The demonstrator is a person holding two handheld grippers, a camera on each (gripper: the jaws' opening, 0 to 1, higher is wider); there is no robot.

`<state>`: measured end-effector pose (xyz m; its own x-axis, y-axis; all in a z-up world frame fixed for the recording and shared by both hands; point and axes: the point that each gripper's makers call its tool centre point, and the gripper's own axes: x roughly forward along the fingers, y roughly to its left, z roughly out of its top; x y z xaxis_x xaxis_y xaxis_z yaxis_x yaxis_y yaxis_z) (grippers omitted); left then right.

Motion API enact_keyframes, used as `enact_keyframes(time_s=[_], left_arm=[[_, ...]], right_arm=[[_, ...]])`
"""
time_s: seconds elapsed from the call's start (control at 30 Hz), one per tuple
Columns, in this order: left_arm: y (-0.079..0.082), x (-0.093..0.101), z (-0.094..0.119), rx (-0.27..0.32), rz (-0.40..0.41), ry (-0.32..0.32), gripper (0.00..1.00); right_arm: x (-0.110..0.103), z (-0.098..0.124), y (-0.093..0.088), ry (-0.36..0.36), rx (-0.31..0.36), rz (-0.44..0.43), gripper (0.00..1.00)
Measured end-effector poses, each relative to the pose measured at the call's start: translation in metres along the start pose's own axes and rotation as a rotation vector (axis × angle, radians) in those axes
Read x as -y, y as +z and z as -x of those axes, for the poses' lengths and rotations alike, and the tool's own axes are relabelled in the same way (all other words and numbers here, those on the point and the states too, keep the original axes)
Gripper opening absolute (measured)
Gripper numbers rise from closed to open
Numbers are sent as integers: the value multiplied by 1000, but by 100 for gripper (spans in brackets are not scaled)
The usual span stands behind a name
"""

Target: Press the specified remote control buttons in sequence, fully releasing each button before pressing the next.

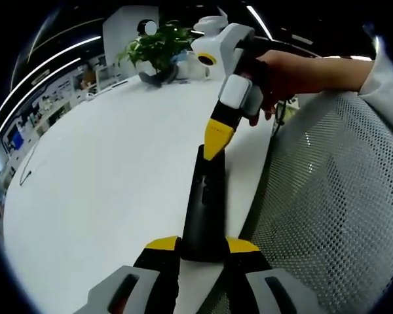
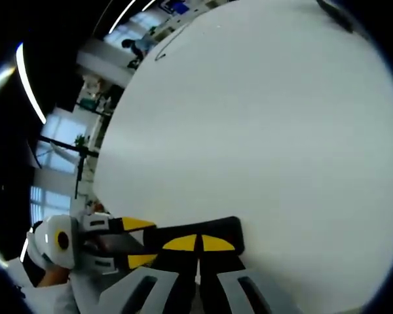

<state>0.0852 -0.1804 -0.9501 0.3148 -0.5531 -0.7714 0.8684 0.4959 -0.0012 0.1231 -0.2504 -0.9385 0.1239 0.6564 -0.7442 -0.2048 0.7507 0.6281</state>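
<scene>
While the left gripper [image 1: 203, 247] held the near end of the black remote [image 1: 205, 199] between its two yellow tips, the remote lay long and flat near the edge of the white table [image 1: 105, 183]. The jaws were pinching the remote, one tip on each side. To the right, just past the table edge, sat a grey mesh chair [image 1: 334, 196].

In the left gripper view, the right gripper [image 1: 216, 139] came down from above, held by a person's hand [image 1: 285, 75]. Its yellow tips looked pressed together into one point, and that point sat on the far part of the remote, where I think a button was. In the right gripper view, its tips [image 2: 198, 243] were shut side by side on top of the remote [image 2: 213, 235], with the left gripper [image 2: 134, 242] at the left end.

To do this step well, the left gripper should have held the remote steady. The right one should have pushed straight down gently, then lifted fully clear before the next button. I could not read the buttons.
</scene>
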Motion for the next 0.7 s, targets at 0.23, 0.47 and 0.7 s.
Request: enact_keyframes(time_s=[0.23, 0.47, 0.7], left_arm=[[0, 1, 1, 13, -7, -3, 25], [1, 5, 0, 20, -25, -17, 24], [2, 6, 0, 24, -31, -24, 24]], right_arm=[[0, 1, 0, 7, -7, -10, 0], [1, 2, 2, 18, -5, -45, 0], [-2, 0, 4, 20, 4, -15, 0]])
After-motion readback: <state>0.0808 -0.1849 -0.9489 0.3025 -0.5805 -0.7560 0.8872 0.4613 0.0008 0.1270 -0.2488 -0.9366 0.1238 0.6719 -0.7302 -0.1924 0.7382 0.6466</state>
